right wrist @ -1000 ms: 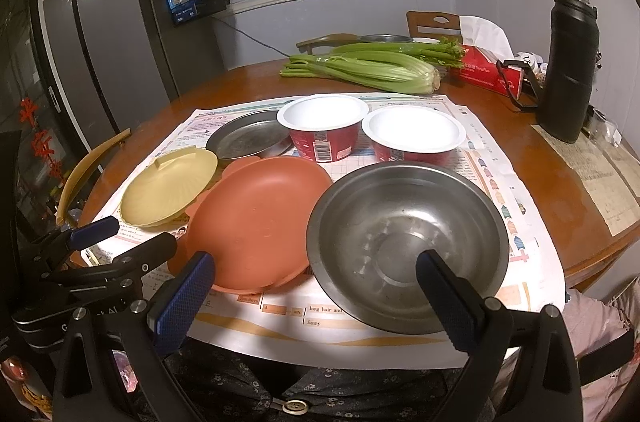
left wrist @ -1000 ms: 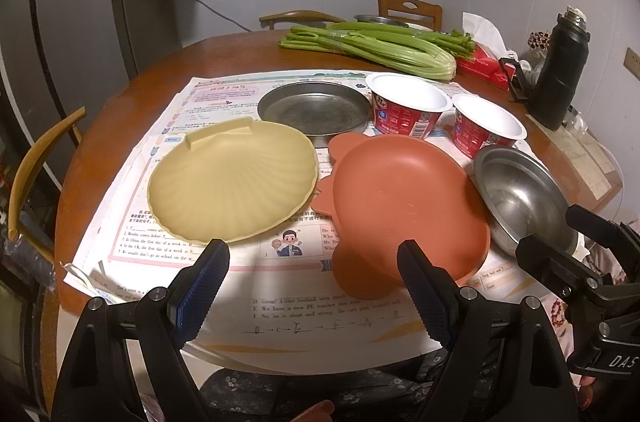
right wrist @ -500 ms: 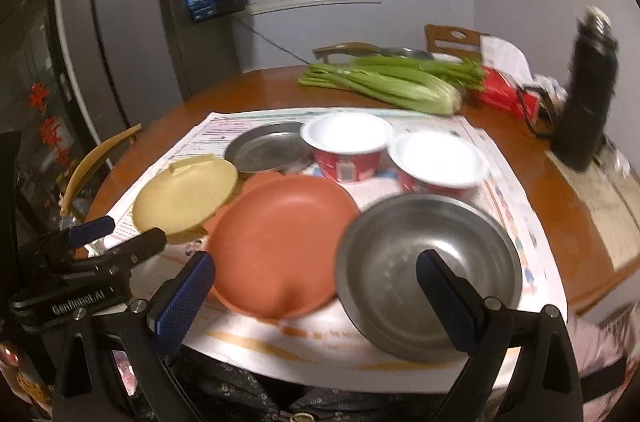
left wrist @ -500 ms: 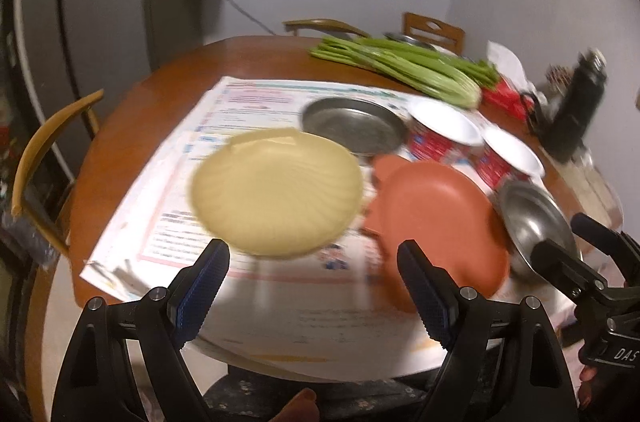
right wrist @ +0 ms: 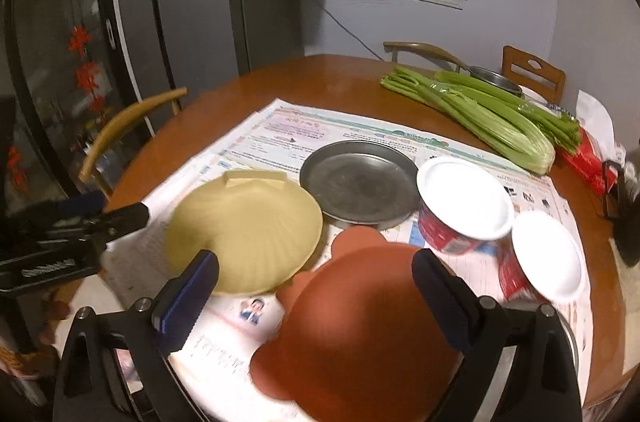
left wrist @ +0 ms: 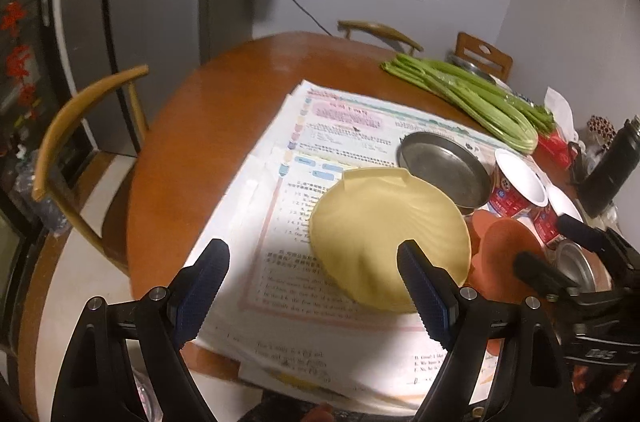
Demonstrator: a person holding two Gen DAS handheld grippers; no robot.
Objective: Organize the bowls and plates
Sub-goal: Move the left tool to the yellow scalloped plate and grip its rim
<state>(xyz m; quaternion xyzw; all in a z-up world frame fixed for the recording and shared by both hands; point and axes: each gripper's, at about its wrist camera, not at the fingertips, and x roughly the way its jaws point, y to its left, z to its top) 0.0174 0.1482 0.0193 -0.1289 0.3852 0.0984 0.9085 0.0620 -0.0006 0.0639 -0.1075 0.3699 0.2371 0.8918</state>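
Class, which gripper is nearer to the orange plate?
Right. The right gripper hangs over the orange plate, open jaws straddling it. The left gripper is off to the plate's left, by the yellow plate.

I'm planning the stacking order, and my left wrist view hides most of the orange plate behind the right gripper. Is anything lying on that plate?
Observer: No. In the right wrist view the orange plate is bare and lies flat on the newspaper.
Operator: Has the right gripper got hold of it?
Observer: No. The right gripper is open; the plate shows between its fingers, ungripped.
Operator: The second red cup is half hidden for me. Where is it?
Observer: The second red cup stands on the newspaper just right of the first red cup, which is right of the steel plate.
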